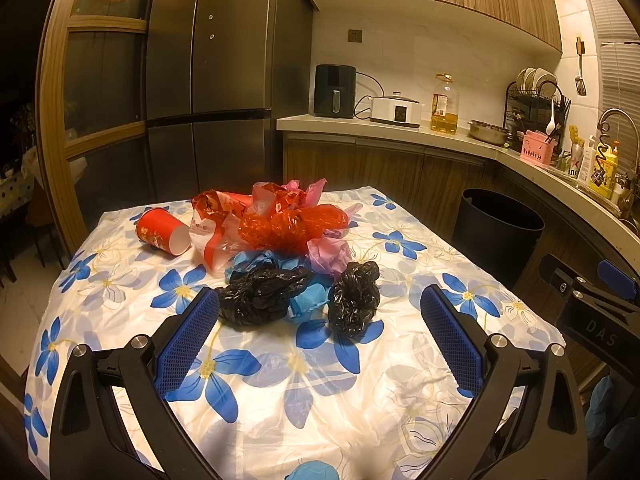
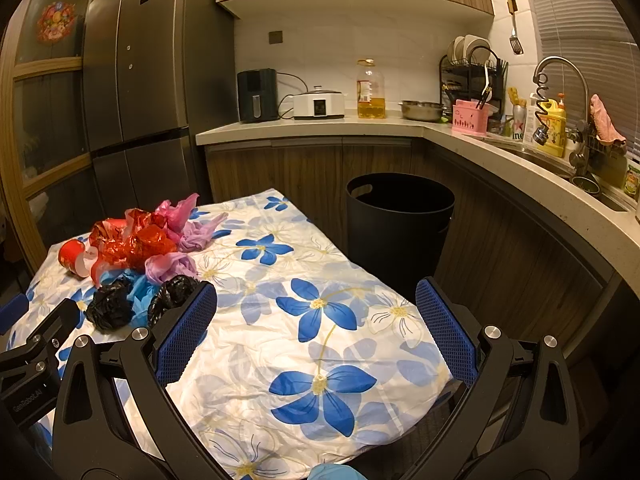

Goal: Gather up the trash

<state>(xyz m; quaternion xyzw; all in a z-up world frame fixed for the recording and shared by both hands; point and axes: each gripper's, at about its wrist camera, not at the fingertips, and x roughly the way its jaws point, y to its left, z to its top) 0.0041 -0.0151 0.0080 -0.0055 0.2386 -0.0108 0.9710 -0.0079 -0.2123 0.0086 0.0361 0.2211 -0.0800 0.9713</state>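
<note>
Both claws gape wide and hold nothing. The left claw (image 1: 320, 332) faces the trash pile (image 1: 276, 256) mid-bench (image 1: 400, 380); the right claw (image 2: 316, 332) hovers over bare cloth, the pile at its 10 o'clock. Risk: the bags are knotted loosely together, so gripping one black bag (image 1: 354, 300) may drag others off the edge; the cup (image 1: 162, 232) lies on its side and may roll. Only the right view shows the bin (image 2: 400, 224) mouth fully; the left view shows the pile's layout.
</note>
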